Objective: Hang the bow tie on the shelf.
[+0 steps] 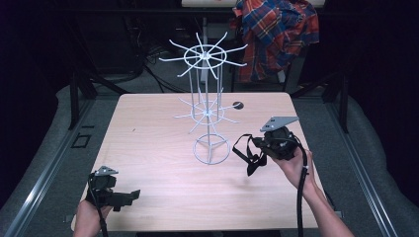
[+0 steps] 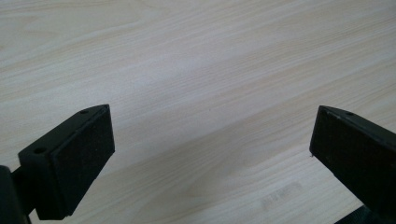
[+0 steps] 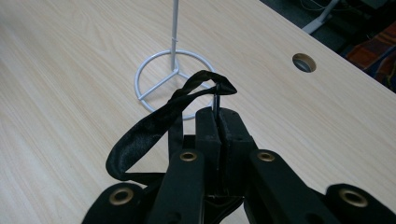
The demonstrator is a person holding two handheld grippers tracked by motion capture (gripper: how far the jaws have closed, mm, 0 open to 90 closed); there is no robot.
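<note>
High view: a white wire rack (image 1: 207,106) with two tiers of hooks is seen standing on the table (image 1: 148,148), its ring base near the middle. The right gripper (image 1: 257,148) is held up near the table's right edge, just beside the base, with a black strap (image 1: 245,150) hanging in loops from it. In the right gripper view, the jaws are seen pressed together on the strap (image 3: 154,121), whose loop is lifted above the wood in front of the ring base (image 3: 173,79). A cable hole (image 3: 304,62) is set toward the far edge. The left gripper (image 1: 129,196) is rested by the near left corner; in the left gripper view its jaws are spread wide apart over bare wood, with nothing between them.
</note>
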